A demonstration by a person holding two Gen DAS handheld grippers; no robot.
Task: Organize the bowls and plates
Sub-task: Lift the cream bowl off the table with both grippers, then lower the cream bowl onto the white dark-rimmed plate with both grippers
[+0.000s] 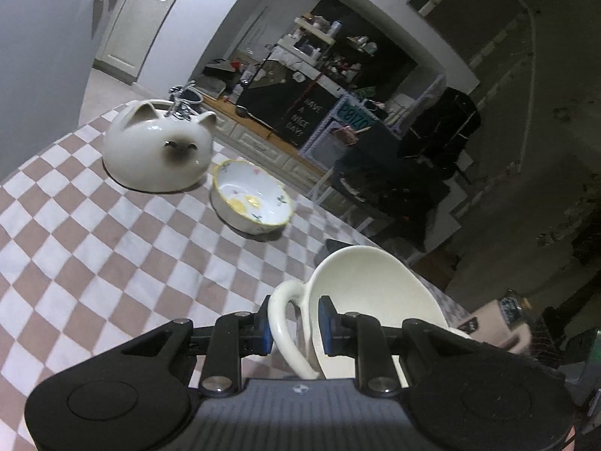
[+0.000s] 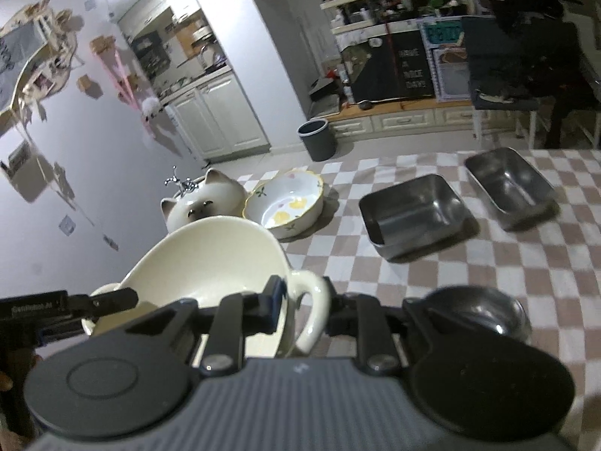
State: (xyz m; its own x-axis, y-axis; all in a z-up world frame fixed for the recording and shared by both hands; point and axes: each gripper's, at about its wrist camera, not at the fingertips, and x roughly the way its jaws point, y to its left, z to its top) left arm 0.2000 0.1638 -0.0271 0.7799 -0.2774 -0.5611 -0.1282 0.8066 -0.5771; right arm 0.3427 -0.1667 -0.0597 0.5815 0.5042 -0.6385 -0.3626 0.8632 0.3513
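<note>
Both grippers — left gripper (image 1: 295, 325) & right gripper (image 2: 302, 306) — clamp the cream bowl (image 2: 210, 259) by its handles; uneven lift could tip it onto the floral bowl (image 2: 287, 203).

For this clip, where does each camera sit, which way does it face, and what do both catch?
Left wrist: on the left claw, facing across the checkered table toward shelves; its pads straddle the cream bowl's rim.
Right wrist: on the right claw, facing the kitchen and steel trays; the left claw shows too.
Shared: cream bowl, cat dish, flowered bowl.
</note>
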